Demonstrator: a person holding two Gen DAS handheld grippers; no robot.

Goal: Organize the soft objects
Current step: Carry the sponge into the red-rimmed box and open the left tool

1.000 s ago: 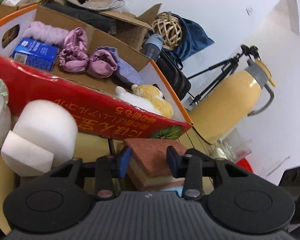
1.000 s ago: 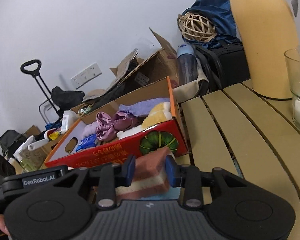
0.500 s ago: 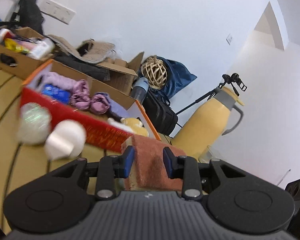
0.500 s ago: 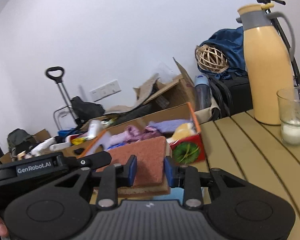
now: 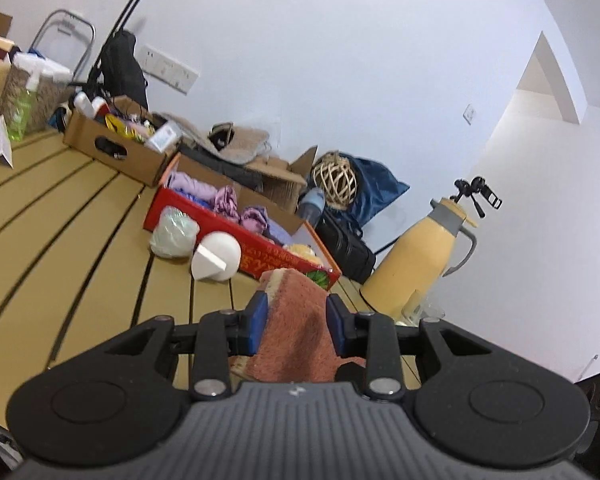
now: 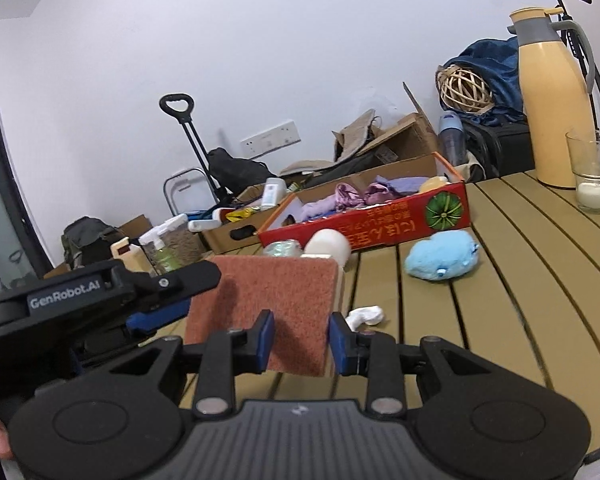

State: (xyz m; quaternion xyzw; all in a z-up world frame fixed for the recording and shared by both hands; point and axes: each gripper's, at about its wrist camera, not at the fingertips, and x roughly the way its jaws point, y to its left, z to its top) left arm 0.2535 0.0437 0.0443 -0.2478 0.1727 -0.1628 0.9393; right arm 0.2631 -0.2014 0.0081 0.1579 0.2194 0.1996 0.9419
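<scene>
Both hand-held grippers clamp the same scouring sponge, a tan block with a rust-red abrasive face, and hold it in the air above the slatted desk. The left hand-held gripper has its blue pads pressed into 1 end of the sponge, and the right hand-held gripper pinches the near edge, the red face tilted toward its camera. In the right wrist view the left hand-held gripper reaches in from the left side to the sponge's far corner. Beyond the sponge on the desk stands a red cardboard box filled with purple cloths, with a white foam ball and a clear wrapped bundle just in front of it. A blue plush toy lies near the box's right end, and a small white crumpled scrap lies nearer the camera. A yellow thermos jug and a glass stand at the far right.
</scene>
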